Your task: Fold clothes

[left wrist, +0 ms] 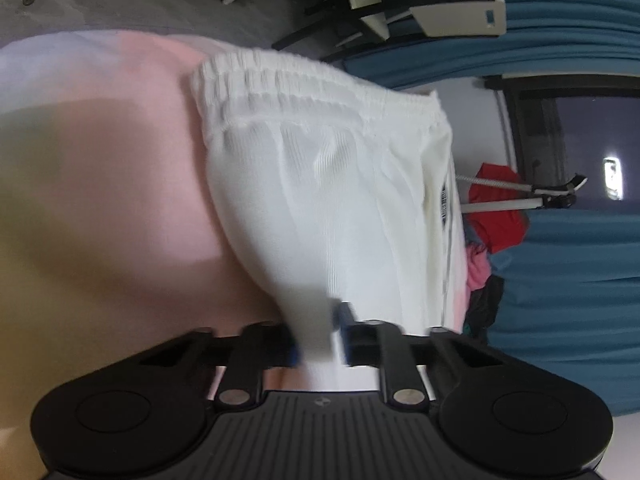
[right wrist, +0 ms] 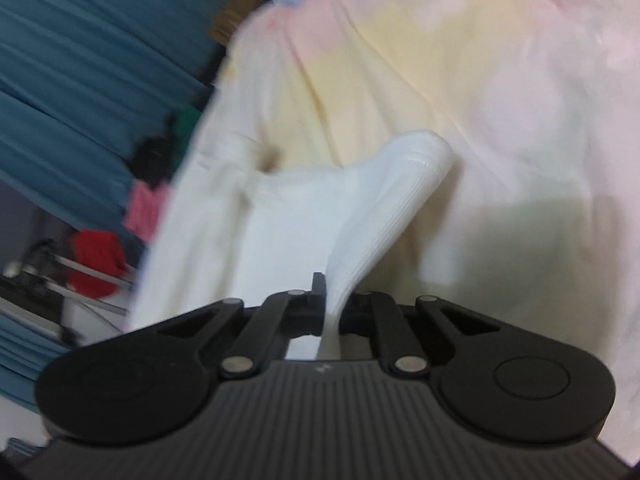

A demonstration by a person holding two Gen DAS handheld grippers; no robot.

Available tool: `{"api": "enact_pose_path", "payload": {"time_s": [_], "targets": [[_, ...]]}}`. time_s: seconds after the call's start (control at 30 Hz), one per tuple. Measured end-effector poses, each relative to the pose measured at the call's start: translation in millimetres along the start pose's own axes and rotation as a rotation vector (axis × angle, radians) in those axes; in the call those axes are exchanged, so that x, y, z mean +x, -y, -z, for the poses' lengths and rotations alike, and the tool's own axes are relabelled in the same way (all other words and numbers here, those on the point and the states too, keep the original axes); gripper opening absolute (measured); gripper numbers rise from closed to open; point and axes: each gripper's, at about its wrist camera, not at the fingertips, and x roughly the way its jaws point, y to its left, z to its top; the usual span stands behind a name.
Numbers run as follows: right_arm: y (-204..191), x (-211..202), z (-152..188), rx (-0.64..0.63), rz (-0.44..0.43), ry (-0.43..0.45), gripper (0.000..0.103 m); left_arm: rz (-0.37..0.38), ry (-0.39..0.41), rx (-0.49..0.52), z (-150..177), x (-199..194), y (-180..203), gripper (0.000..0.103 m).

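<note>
The white ribbed garment [left wrist: 328, 208], with a gathered elastic waistband [left wrist: 304, 92] at its far end, lies on a pastel sheet [left wrist: 120, 184] of pink, yellow and pale blue that covers the surface; in the left wrist view it runs from the near middle toward the far edge of that sheet. It reads as light, soft knit cloth: it drapes, bunches and stretches along its ribs, so it should follow a pull easily but sag and slide out of shape if lifted by one point. Hems, corners and the firmer waistband look like the sound places to hold.

The left gripper [left wrist: 320, 340] is closed on a bunch of the white cloth at its near end, the fabric pinched between the blue-tipped fingers [left wrist: 347, 322]. The right gripper [right wrist: 330, 304] is likewise clamped tight on a thin fold, from which a ribbed hem or cuff [right wrist: 416, 160] rises up and away over the sheet.

Both views are motion-blurred. I cannot tell whether the garment is shorts or trousers, nor which corner each gripper has. The sheet's near edge is cut off by the gripper bodies. Beyond its far edge, red [left wrist: 496, 204] and pink clothes [right wrist: 146, 208] lie heaped before blue curtains [left wrist: 568, 20], with a white stand [left wrist: 516, 196] partly seen.
</note>
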Motion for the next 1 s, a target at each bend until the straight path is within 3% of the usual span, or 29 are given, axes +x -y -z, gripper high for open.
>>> {"api": "enact_pose_path", "payload": {"time_s": [0.07, 0.33, 0.53, 0.7, 0.8, 1.0], "targets": [[-7.5, -15.8, -2.4, -0.009, -0.054, 0.035, 0.005, 0.026, 0.028, 0.024, 2.7, -11.9, 2.7, 0.007], [-18.0, -69.2, -9.3, -0.015, -0.115, 0.112, 0.005, 0.182, 0.191, 0.121, 8.0, -67.5, 37.0, 0.002], [-94.4, -66.6, -28.4, -0.148, -0.165, 0.154, 0.005, 0.187, 0.215, 0.211, -12.5, -55.7, 97.5, 0.002], [-175.5, -8.6, -53.4, -0.242, -0.119, 0.153, 0.005, 0.169, 0.235, 0.252, -47.1, 7.8, 173.8, 0.002], [-220.4, 53.3, -59.6, -0.332, -0.051, 0.176, 0.005, 0.140, 0.266, 0.317, -72.1, 62.9, 226.8, 0.002], [-248.5, 189.5, -47.7, -0.385, 0.104, 0.170, 0.005, 0.003, 0.282, 0.414, -105.3, 209.8, 301.2, 0.002]]}}
